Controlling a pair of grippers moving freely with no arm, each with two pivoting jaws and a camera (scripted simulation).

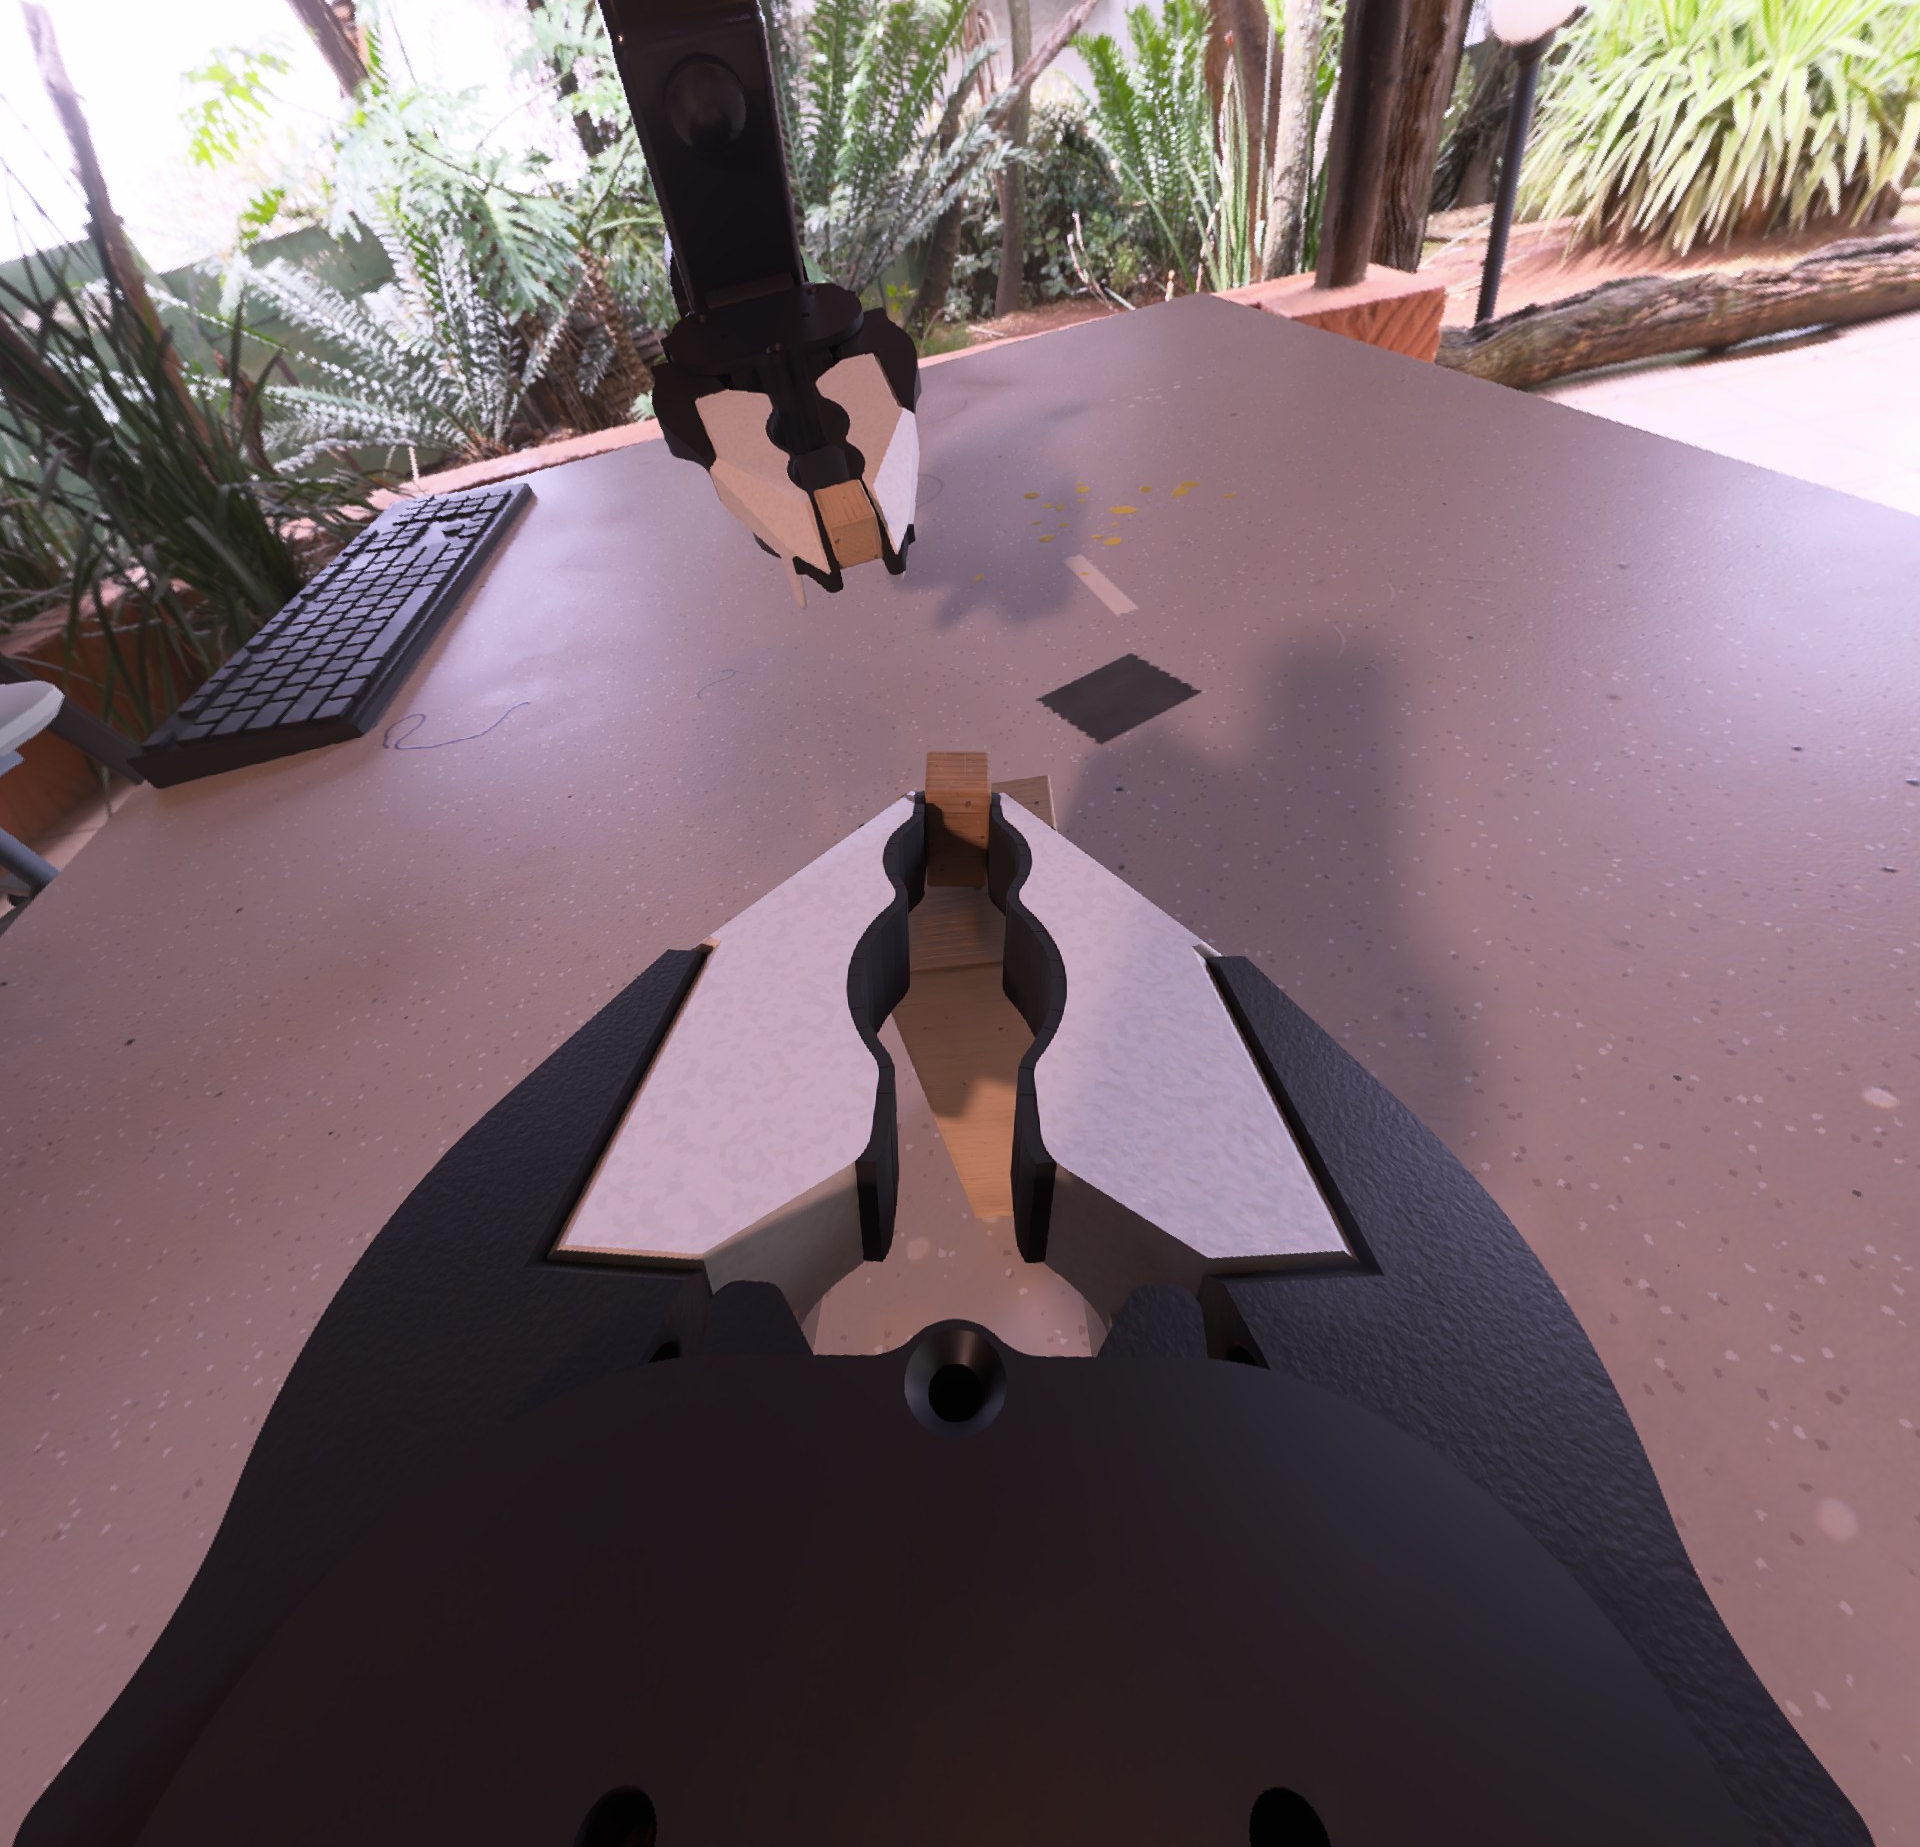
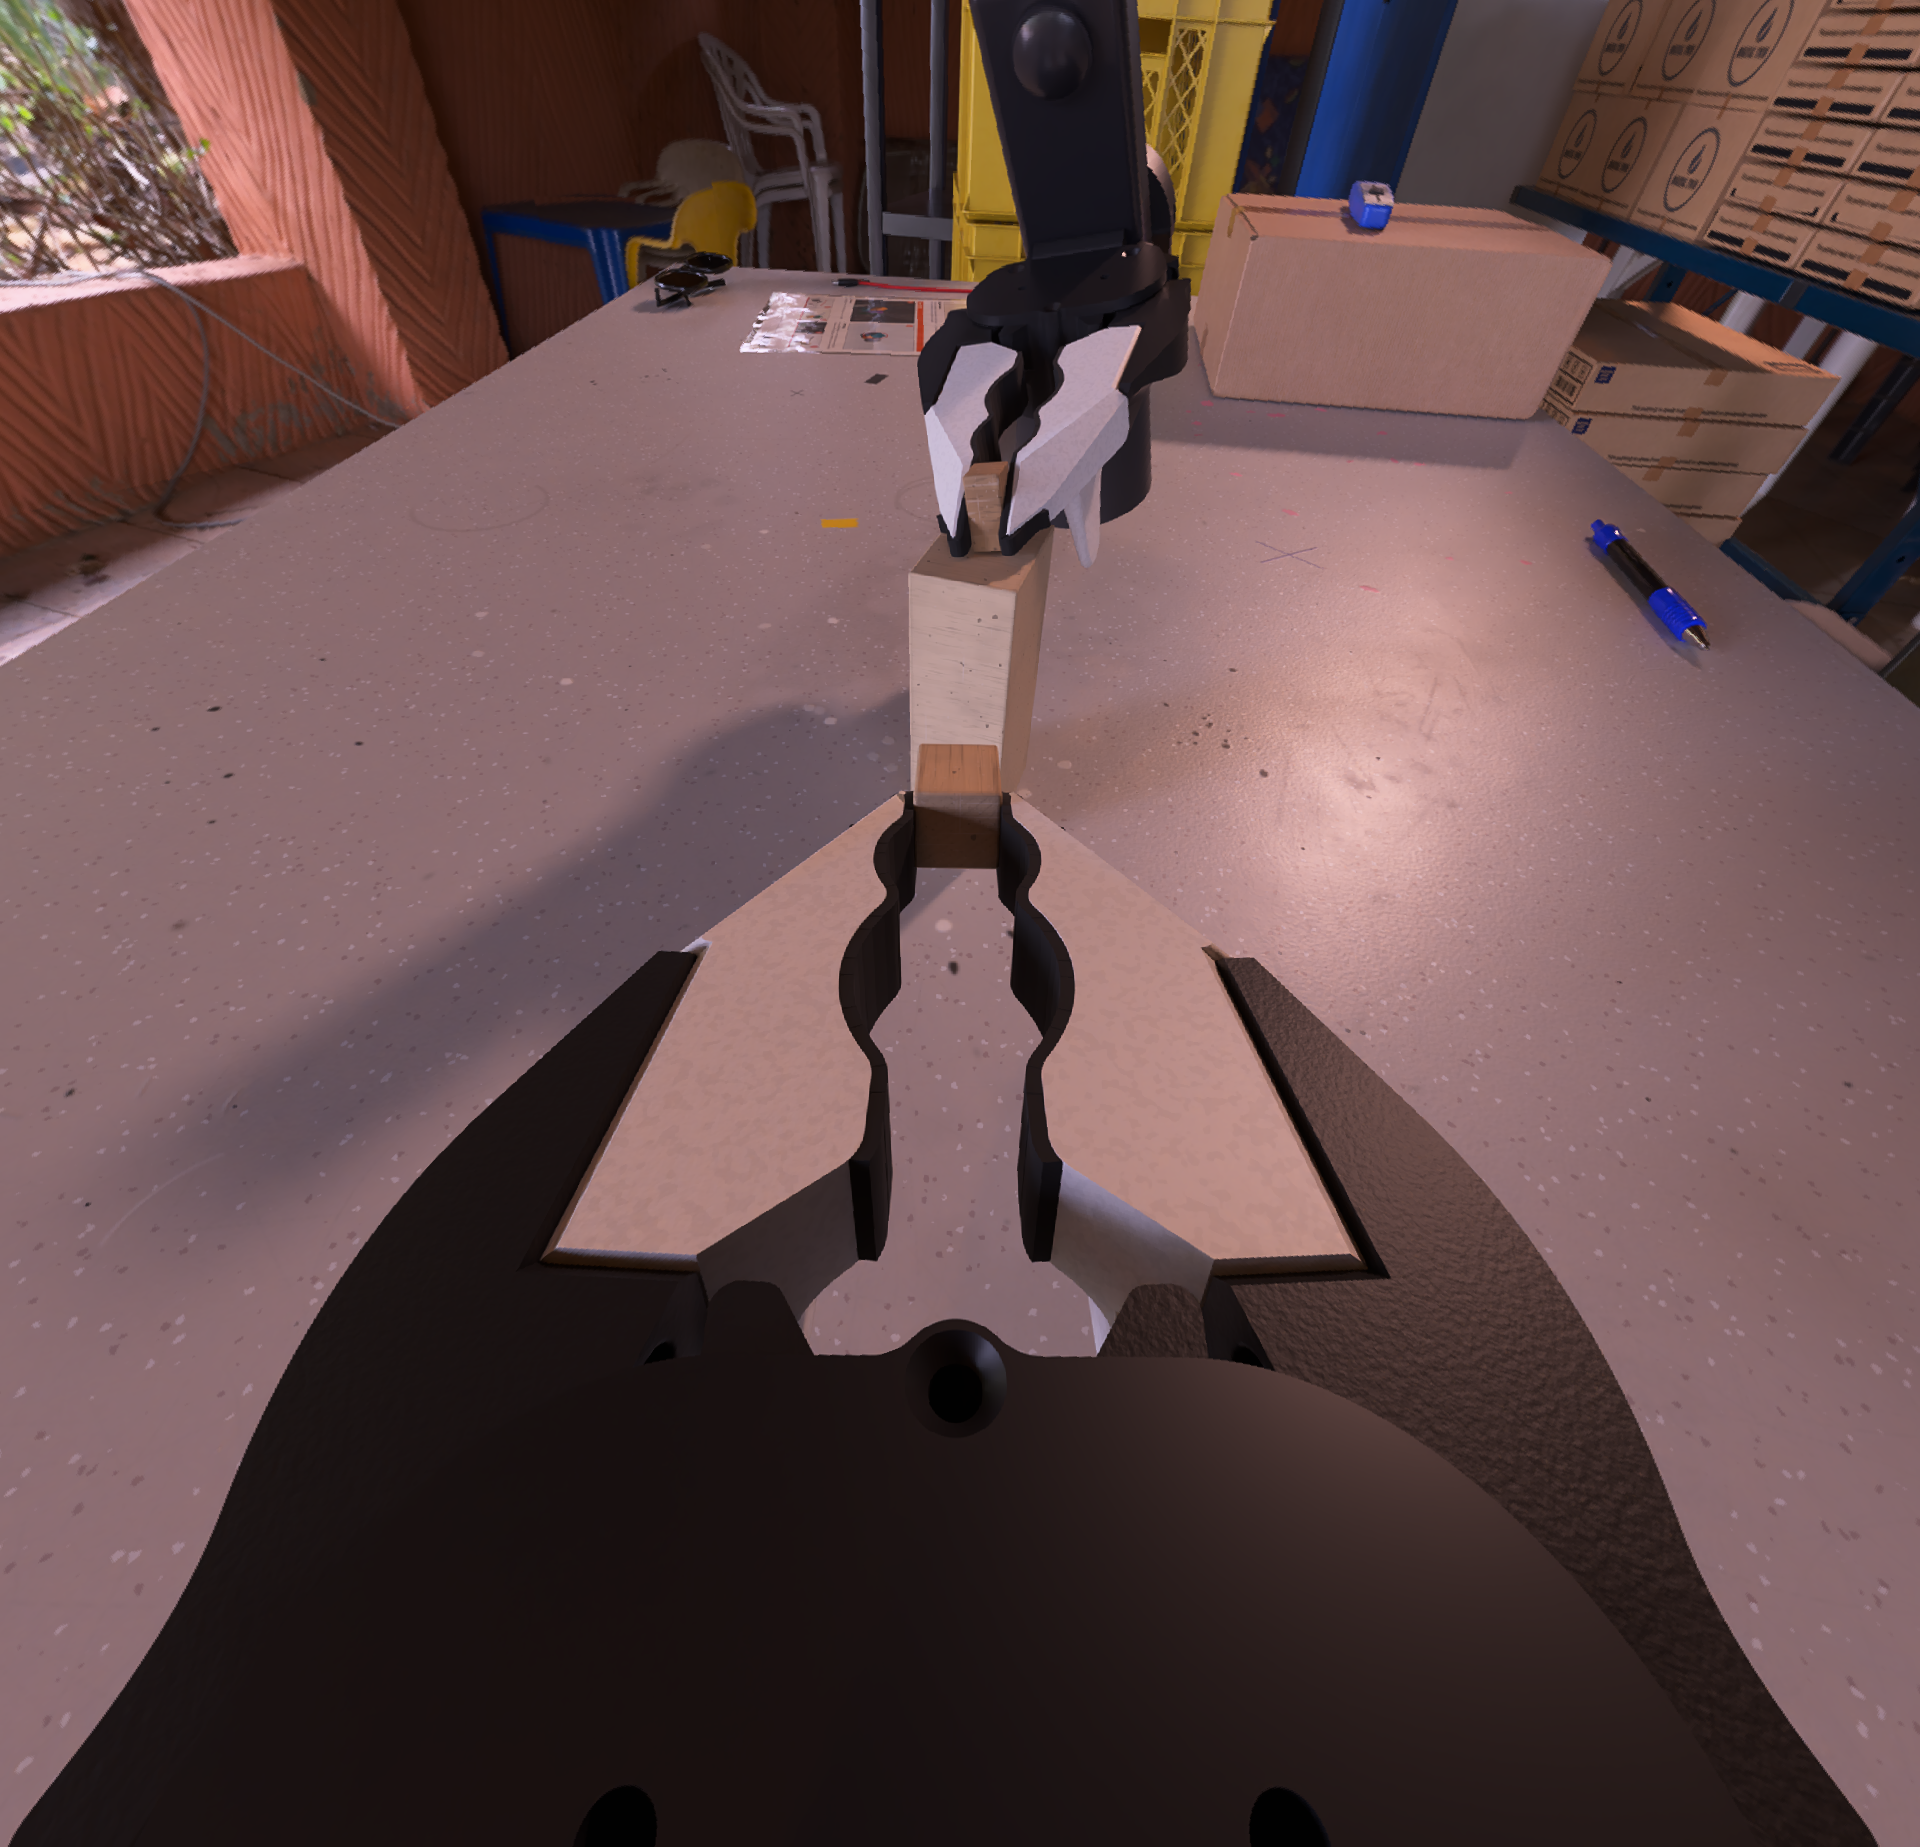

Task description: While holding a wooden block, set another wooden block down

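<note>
My left gripper [image 1: 958,810] is shut on a small wooden block [image 1: 956,805] held at its fingertips. It points down over a tall pale wooden block [image 1: 961,1080] that stands on the table [image 1: 1507,914]. In the right wrist view, the left gripper [image 2: 982,535] holds its small block [image 2: 984,504] at the top face of the tall block [image 2: 966,654]; I cannot tell whether they touch. My right gripper [image 2: 956,810] is shut on a second small wooden block [image 2: 956,795], above the table just short of the tall block. It also shows in the left wrist view [image 1: 857,550].
A black keyboard [image 1: 343,634] lies at the table's edge and a black square patch [image 1: 1120,696] lies near the middle. A cardboard box [image 2: 1392,306], a blue pen [image 2: 1652,587], sunglasses [image 2: 691,280] and a printed sheet [image 2: 852,322] lie farther off.
</note>
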